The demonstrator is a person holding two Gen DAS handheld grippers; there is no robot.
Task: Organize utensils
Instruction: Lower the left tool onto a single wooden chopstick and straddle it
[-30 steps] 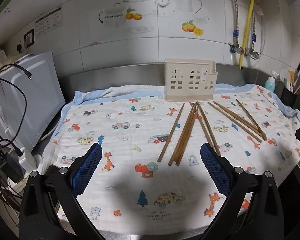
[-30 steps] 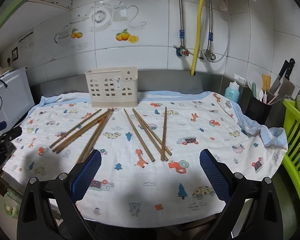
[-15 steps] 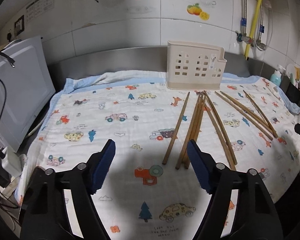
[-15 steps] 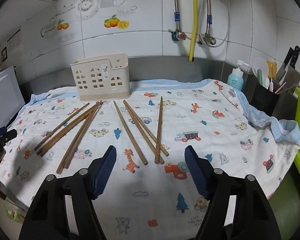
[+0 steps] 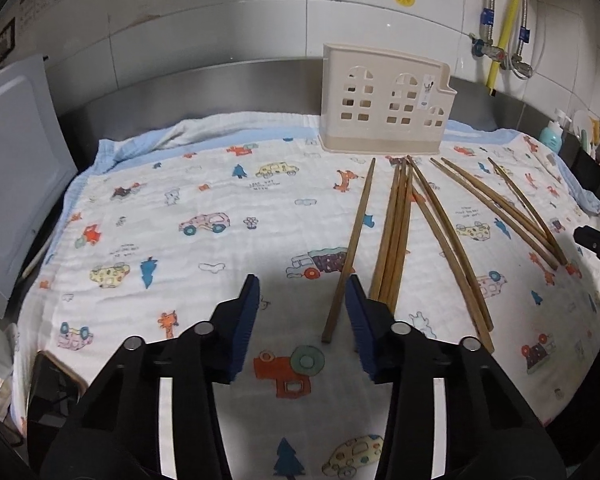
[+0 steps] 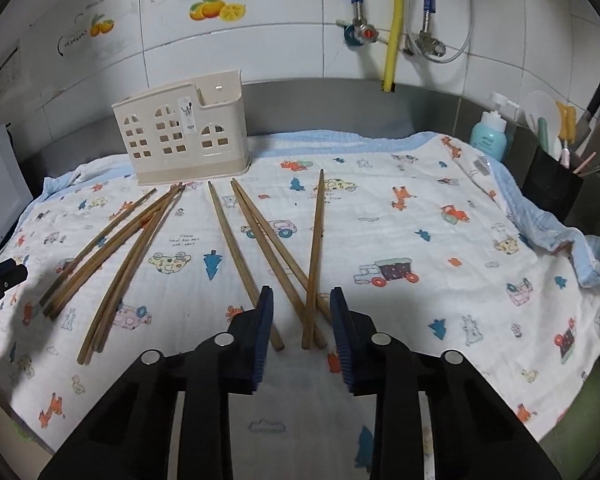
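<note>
**Two wrist views over one counter**

Each fisheye camera sat behind its own gripper and looked forward and downward along the fingers, close above the patterned cloth. The left wrist view faced the cloth's left half, its fingers low in frame. The right wrist view faced the right half, towards the taps. Both views took in the beige holder at the wall, the chopsticks and the tiled wall. Each caught the other gripper's tip at its edge.
</note>
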